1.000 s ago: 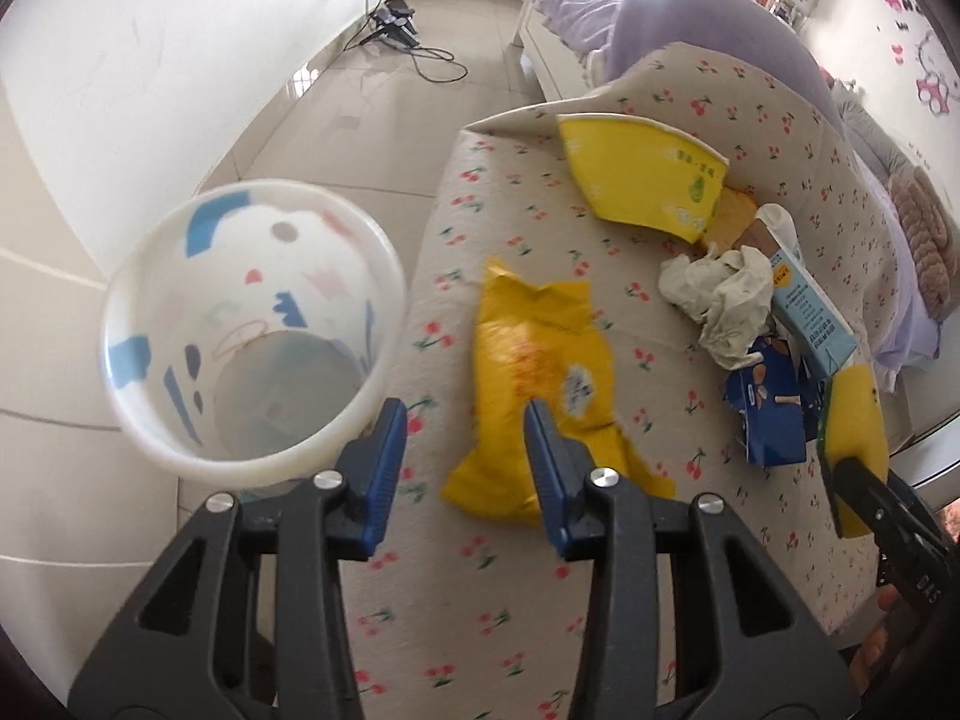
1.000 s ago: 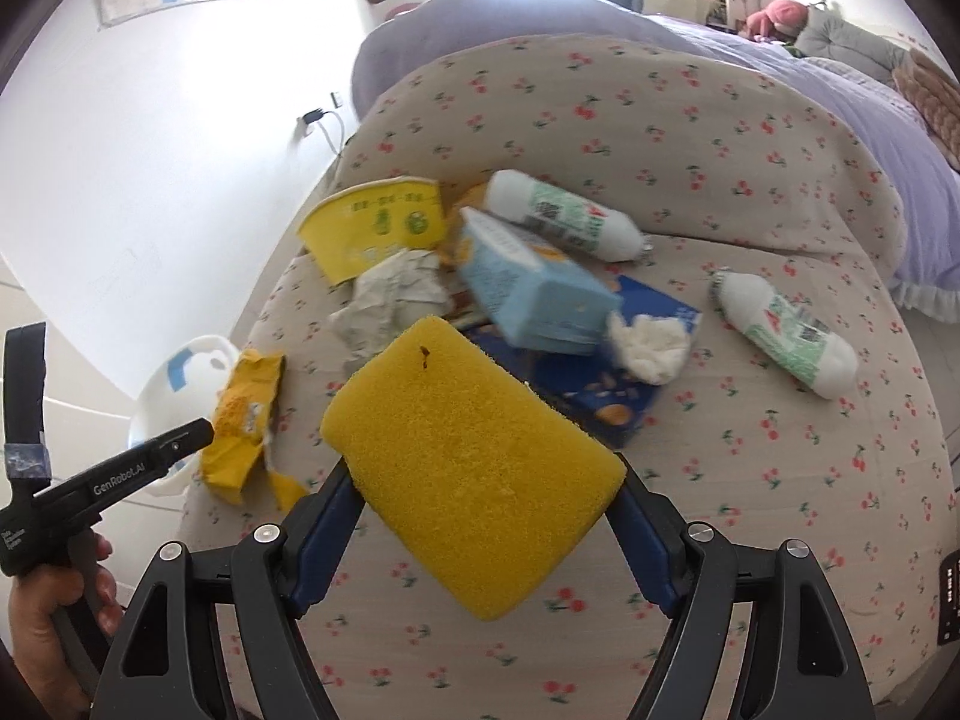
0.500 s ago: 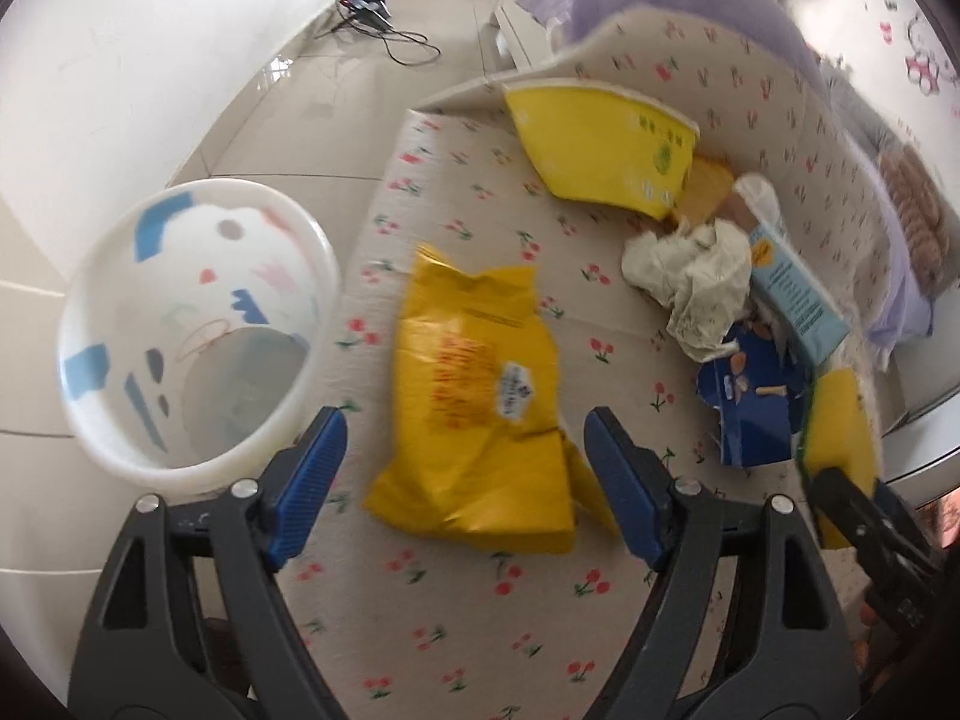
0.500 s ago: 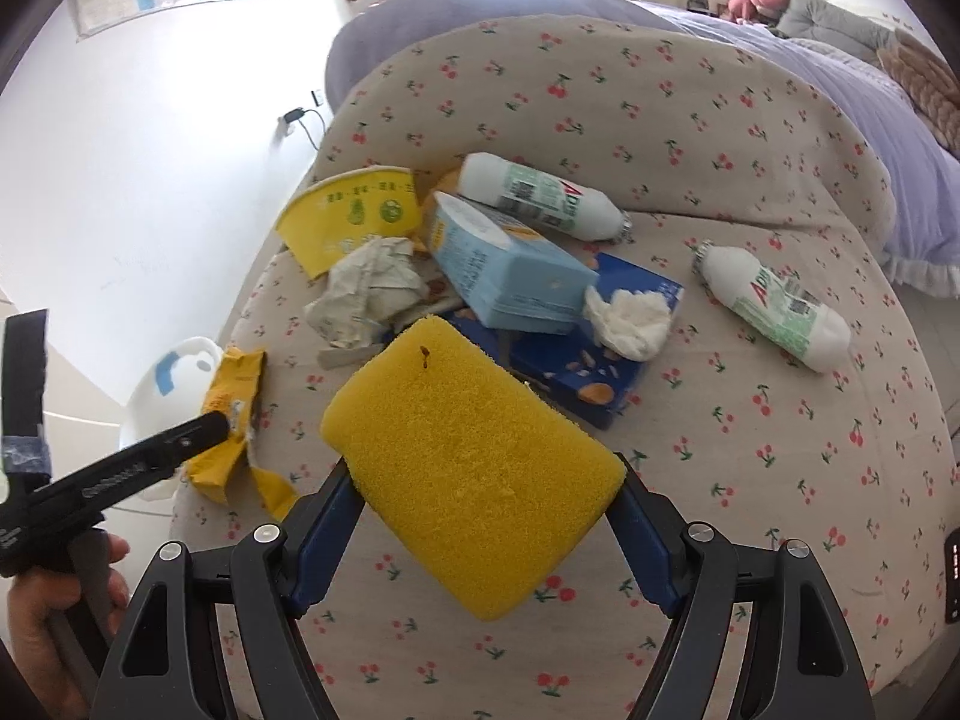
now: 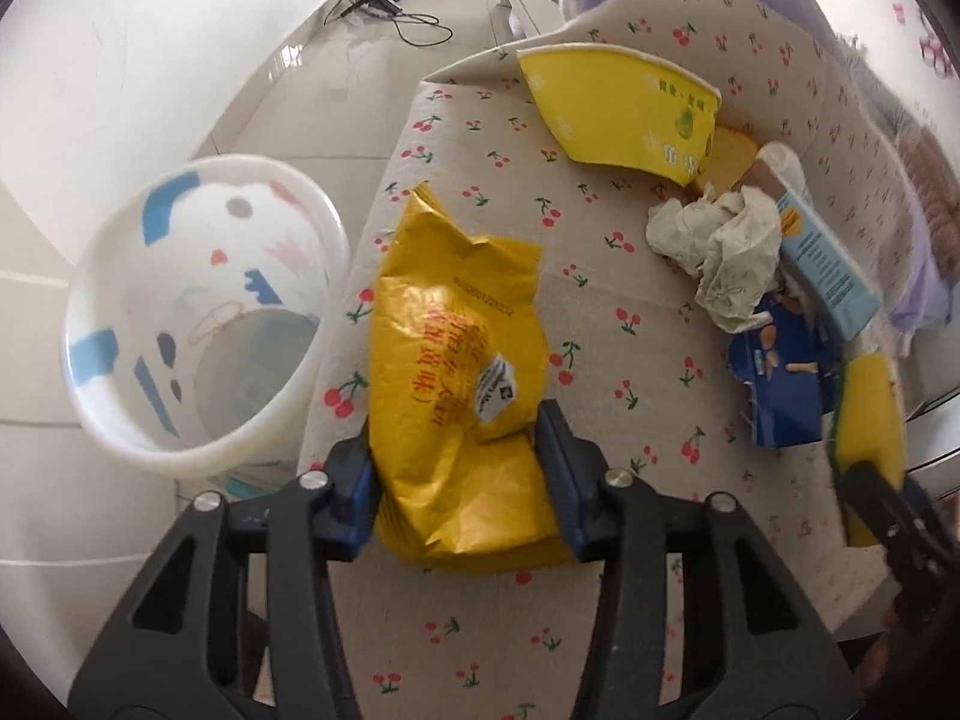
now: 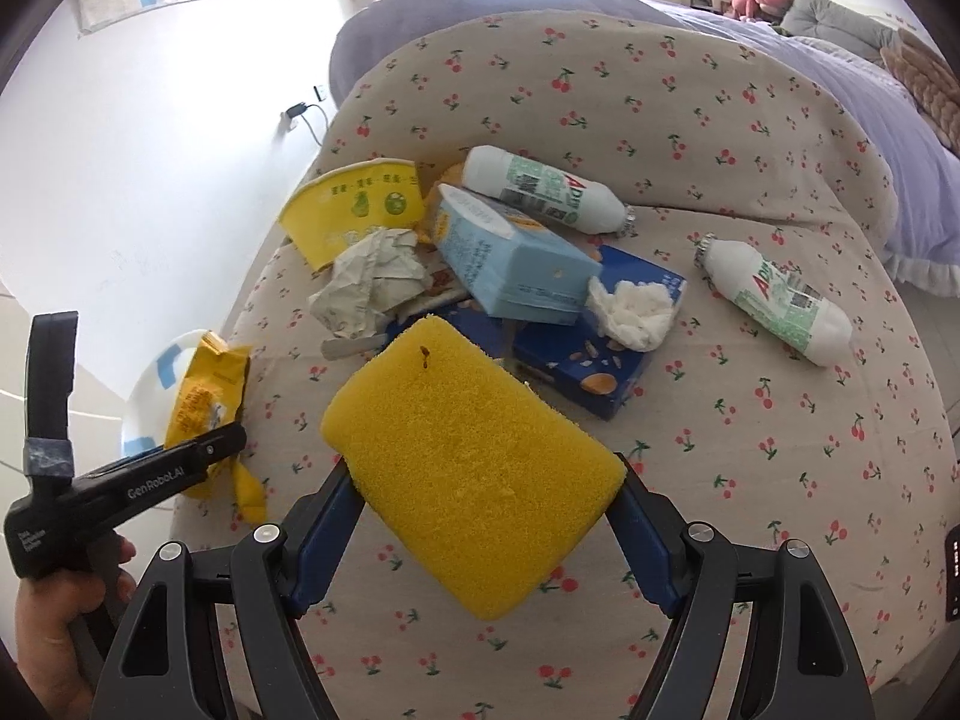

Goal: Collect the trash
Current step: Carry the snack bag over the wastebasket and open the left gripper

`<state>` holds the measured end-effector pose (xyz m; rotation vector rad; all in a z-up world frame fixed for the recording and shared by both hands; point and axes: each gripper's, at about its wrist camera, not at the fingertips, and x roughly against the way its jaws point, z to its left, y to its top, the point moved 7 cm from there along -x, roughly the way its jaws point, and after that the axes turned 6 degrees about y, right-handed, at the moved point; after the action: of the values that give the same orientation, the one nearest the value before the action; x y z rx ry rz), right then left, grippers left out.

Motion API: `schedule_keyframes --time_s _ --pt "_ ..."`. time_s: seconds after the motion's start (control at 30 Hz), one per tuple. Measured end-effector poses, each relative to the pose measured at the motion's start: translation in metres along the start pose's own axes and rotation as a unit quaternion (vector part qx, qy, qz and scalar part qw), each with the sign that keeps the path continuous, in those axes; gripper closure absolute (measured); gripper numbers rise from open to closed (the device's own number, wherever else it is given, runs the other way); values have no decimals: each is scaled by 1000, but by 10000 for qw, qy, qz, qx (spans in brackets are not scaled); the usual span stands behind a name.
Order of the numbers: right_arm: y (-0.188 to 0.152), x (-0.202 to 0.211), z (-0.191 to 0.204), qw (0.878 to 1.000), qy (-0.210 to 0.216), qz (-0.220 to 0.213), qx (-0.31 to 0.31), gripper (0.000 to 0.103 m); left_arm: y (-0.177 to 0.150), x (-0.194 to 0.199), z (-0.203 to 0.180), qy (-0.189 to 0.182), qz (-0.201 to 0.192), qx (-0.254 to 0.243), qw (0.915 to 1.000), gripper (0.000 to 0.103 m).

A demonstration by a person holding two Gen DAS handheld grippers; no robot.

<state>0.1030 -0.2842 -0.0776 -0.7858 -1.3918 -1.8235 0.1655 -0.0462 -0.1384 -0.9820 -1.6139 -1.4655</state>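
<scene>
Closing, the left gripper (image 5: 459, 471) jaws squeezed the yellow snack bag (image 5: 462, 372). The right gripper (image 6: 480, 510) jaws pinched a yellow sponge (image 6: 474, 462).

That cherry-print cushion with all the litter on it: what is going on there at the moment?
A person is clearing trash with a gripper in each hand. The left gripper is closing around a yellow snack bag at the cushion's edge, next to a white bin on the floor. The right gripper holds a yellow sponge clamped above the cushion. Two white bottles, a blue carton, a blue box, crumpled paper and a yellow paper cup are not yet collected.
</scene>
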Motion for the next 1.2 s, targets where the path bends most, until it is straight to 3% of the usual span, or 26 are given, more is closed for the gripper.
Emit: schedule_keyframes --time_s 0.27,0.67,0.73,0.8,0.83,0.93,1.07,1.2 --pt "8 -4 31 9996 262 74 74 22 -1 25 29 -238 -142 225 9994 62" --pt "36 -41 114 9912 1086 735 203 22 30 48 108 129 -504 515 9973 62" --pt "43 -48 126 9893 1179 824 246 22 34 43 117 141 -564 595 9965 57" --pt "48 -55 136 9871 1284 924 252 22 36 39 126 199 -575 705 9957 26" --pt "49 -59 141 9858 1341 977 247 22 37 38 130 257 -571 764 9951 21" --pt "52 -72 159 9817 1496 1148 264 22 36 34 141 479 -410 844 9944 17" --pt "56 -90 174 9789 1555 1299 269 22 31 36 155 751 -355 898 9925 3" --pt "56 -109 185 9794 1484 1341 284 22 24 41 174 861 -331 1025 9904 1"
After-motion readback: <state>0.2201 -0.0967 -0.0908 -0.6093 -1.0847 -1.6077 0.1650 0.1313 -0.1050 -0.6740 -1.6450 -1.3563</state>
